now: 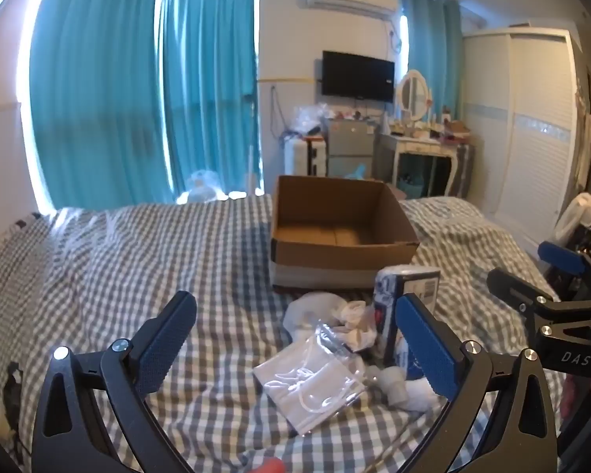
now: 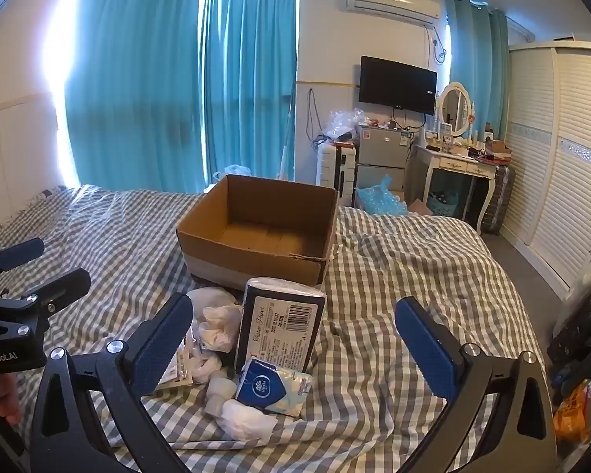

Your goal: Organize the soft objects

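Note:
An open, empty cardboard box [image 1: 342, 228] [image 2: 260, 232] sits on the checked bed. In front of it lies a pile of soft things: a tall tissue pack [image 2: 279, 327] [image 1: 407, 295] standing upright, a small blue tissue packet [image 2: 272, 388], white rolled socks [image 2: 216, 327] [image 1: 350, 319], and a clear bag of white masks [image 1: 315, 378]. My left gripper [image 1: 295, 347] is open and empty, hovering just before the pile. My right gripper [image 2: 295, 347] is open and empty, above the pile's right side. Each gripper shows in the other's view, the right [image 1: 547, 276] and the left [image 2: 39, 268].
The grey-and-white checked bedspread [image 2: 413, 276] spreads wide to the left and right of the pile. Beyond the bed stand teal curtains [image 1: 145, 90], a small fridge [image 2: 382, 157], a dressing table [image 2: 461, 165] and a white wardrobe [image 2: 563, 157].

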A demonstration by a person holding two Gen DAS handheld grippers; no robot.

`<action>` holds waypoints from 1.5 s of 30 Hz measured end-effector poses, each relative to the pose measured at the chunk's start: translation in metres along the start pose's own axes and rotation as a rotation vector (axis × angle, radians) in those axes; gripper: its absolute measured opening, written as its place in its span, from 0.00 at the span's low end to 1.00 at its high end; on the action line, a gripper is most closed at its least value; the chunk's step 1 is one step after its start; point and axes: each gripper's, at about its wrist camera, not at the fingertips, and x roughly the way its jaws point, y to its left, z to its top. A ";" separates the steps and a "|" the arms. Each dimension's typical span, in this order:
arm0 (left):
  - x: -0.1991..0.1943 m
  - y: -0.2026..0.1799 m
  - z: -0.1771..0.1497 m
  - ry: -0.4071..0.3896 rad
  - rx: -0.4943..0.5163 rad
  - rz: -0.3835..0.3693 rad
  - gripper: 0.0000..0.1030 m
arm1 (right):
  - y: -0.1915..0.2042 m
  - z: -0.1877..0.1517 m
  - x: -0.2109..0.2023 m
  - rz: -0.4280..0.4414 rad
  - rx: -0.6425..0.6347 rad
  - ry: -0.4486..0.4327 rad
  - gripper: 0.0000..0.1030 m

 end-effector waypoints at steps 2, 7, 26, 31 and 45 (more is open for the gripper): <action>0.001 -0.001 0.000 0.010 0.002 0.009 1.00 | 0.001 0.000 0.000 -0.002 -0.006 0.006 1.00; -0.003 -0.004 -0.005 0.009 -0.012 0.008 1.00 | 0.000 0.001 -0.002 0.003 0.003 0.002 1.00; 0.001 0.006 -0.005 0.028 -0.021 0.031 1.00 | 0.000 -0.001 0.003 0.000 0.003 0.028 1.00; 0.001 0.007 -0.005 0.029 -0.022 0.030 1.00 | 0.001 -0.001 0.003 -0.001 0.001 0.029 1.00; 0.002 0.007 -0.008 0.037 -0.030 0.035 1.00 | 0.002 -0.004 0.006 0.001 0.000 0.038 1.00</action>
